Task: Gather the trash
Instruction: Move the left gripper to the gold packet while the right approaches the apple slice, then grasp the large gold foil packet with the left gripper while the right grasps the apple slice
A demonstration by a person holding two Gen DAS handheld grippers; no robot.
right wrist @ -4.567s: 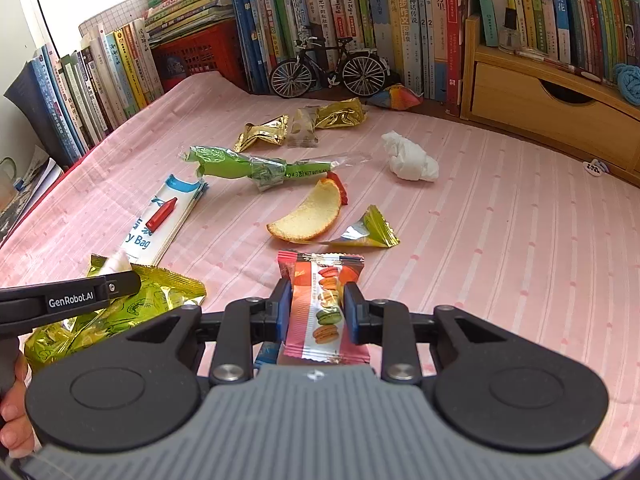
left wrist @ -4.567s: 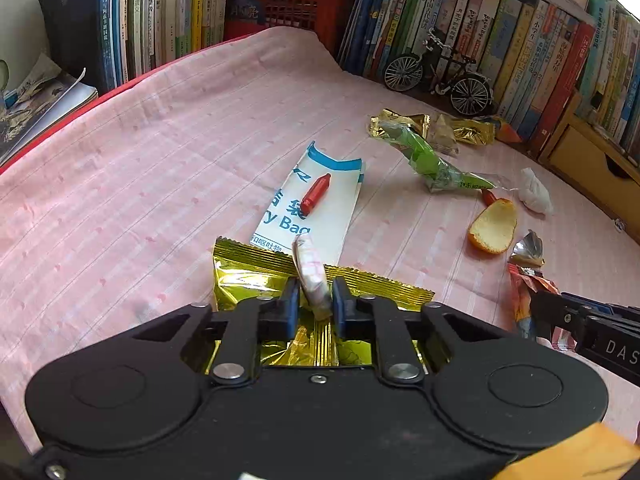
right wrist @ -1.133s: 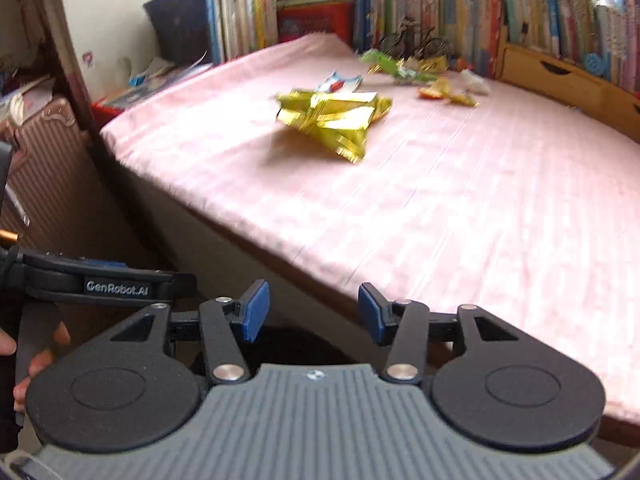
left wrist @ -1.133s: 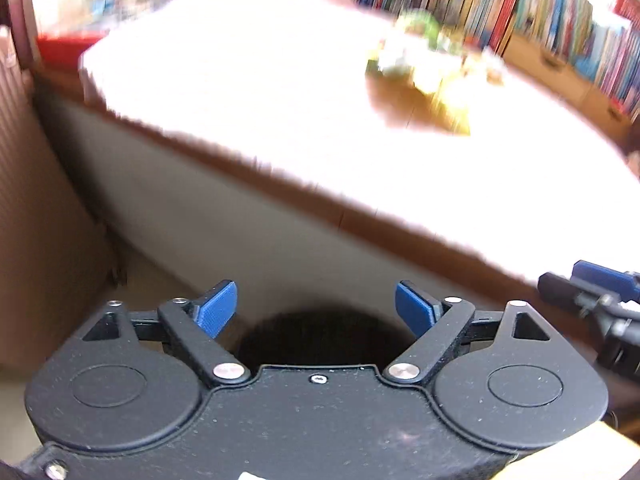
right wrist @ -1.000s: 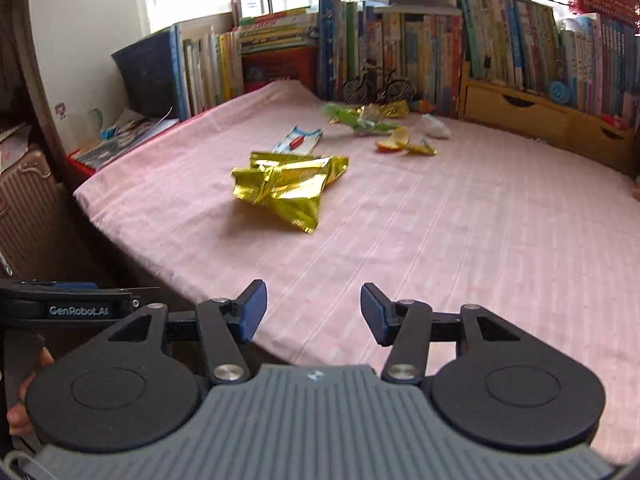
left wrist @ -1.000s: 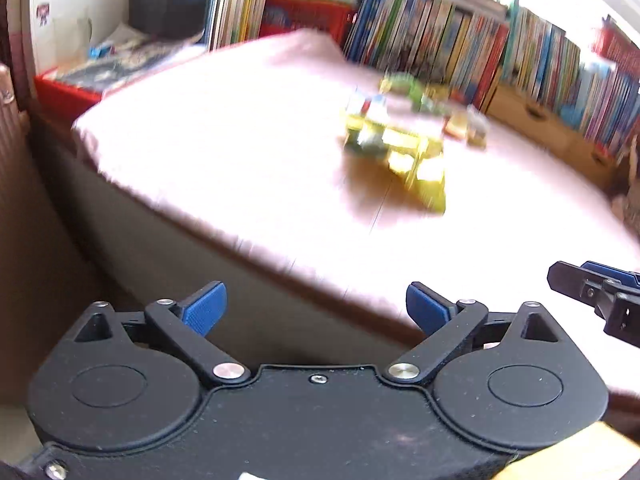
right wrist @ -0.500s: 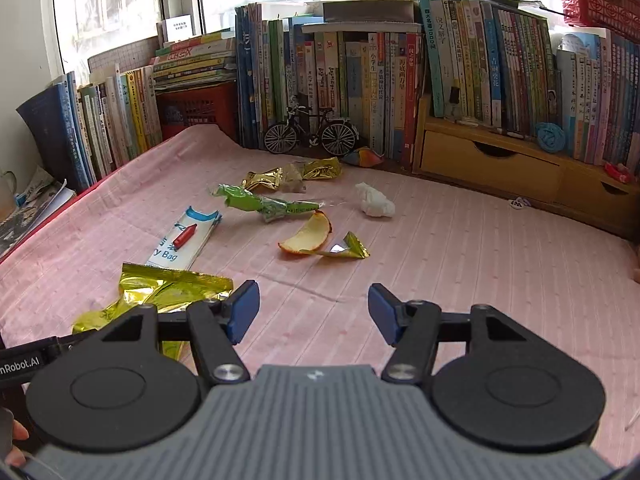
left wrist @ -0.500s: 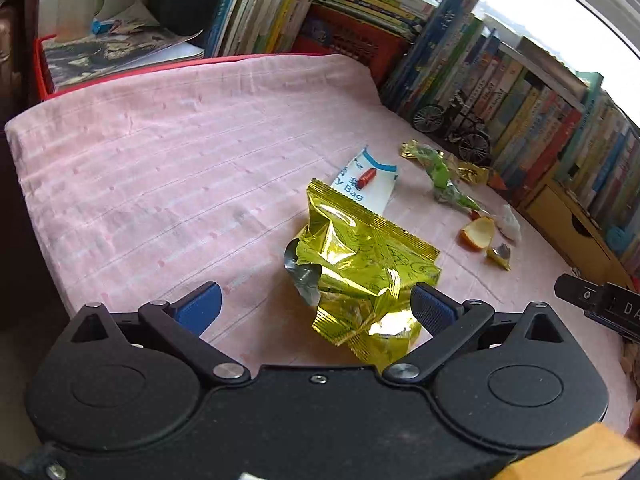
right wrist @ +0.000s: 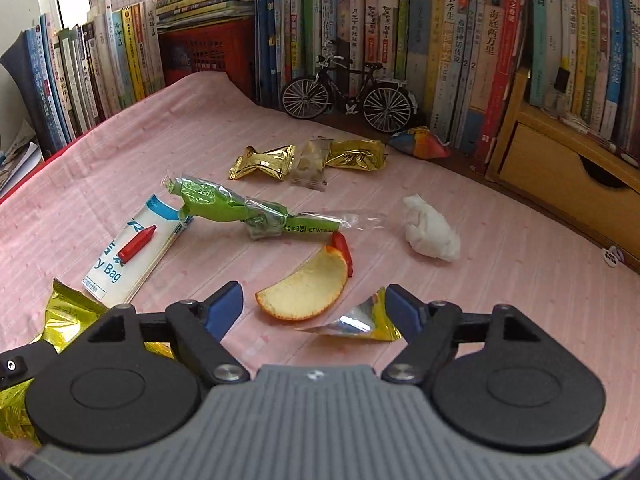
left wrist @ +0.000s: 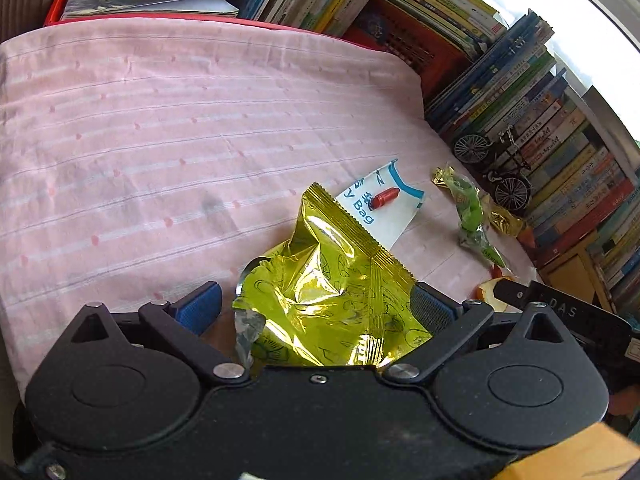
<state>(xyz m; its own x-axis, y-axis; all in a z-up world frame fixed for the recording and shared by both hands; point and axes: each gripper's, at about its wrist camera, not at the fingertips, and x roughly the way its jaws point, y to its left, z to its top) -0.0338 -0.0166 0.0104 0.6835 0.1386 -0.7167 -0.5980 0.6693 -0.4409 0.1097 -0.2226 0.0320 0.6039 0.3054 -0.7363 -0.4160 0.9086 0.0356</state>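
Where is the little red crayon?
The small red crayon lies on the white-and-blue paper bag, left in the right wrist view, beside the green plastic wrapper.

Pink striped cloth [right wrist: 500,264] covers the flat surface, w/ rows of upright books [right wrist: 448,40] packed along its far edge & left side. Wooden drawer unit [right wrist: 568,168] sits at right under more books, a red crate [right wrist: 208,50] tucked among the spines at left. Bright daylight from a window [left wrist: 592,12] behind the books; model bicycle [right wrist: 346,94] stands against them.
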